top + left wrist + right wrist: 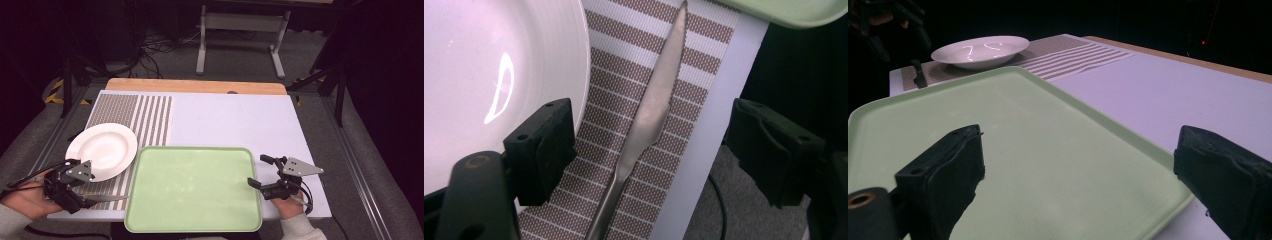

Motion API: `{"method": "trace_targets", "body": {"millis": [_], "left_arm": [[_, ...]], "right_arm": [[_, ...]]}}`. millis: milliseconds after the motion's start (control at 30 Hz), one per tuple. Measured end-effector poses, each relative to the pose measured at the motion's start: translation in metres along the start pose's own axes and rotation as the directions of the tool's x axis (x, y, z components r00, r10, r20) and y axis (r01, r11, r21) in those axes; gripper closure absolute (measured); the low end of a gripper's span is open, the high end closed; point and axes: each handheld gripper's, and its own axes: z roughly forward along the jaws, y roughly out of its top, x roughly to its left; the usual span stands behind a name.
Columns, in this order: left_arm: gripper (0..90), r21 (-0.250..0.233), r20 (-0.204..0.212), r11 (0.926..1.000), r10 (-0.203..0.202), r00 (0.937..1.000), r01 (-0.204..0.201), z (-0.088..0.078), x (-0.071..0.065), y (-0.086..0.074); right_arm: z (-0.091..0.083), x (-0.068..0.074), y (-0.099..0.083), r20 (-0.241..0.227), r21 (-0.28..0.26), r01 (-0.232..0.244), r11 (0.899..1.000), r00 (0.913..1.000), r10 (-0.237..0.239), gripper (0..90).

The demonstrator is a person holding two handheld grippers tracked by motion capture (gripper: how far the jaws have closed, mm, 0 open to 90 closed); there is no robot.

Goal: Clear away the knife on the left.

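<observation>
At the near left corner of the table, the left gripper (pixel 92 197) hovered over a butter knife (pixel 651 107) that lay flat on the striped placemat (pixel 684 65), its jaws set wide to either side of the blade and handle, the pads not touching the metal. The knife rested just beside the white plate (pixel 102 150), between the plate's rim and the near edge of the mat, with its tip pointing toward the green tray (pixel 192 187). In the high view the plate sat on the placemat, and the tray lay at the front middle of the table, its left rim overlapping the mat. The right gripper (pixel 262 172) hung at the tray's right rim, jaws spread wide with nothing between them.
</observation>
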Motion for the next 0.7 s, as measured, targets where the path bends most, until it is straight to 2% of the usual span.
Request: {"method": "trace_targets", "body": {"millis": [167,367,533,700], "left_arm": [[25.5,0.019,0.008,0.9997,0.018,0.9998,-0.018,0.001,0.002,-0.004],[31.4,0.080,-0.036,0.9958,0.048,0.9982,-0.045,0.006,0.001,-0.008],[40.0,0.125,-0.027,0.9905,0.061,0.9978,-0.057,0.010,0.003,-0.012],[41.9,0.167,-0.010,0.9835,0.072,0.9974,-0.069,0.014,0.006,-0.013]], "right_arm": [[-0.001,-0.002,0.000,0.002,-0.008,-0.008,1.000,1.0000,0.008,6.4],[-0.002,-0.002,0.002,0.006,0.001,0.009,1.000,0.9999,-0.009,6.4],[-0.005,-0.003,0.007,0.001,-0.011,0.025,1.000,0.9997,-0.025,6.6],[-0.010,0.001,0.008,-0.010,-0.023,0.030,0.999,0.9995,-0.030,7.0]]}}
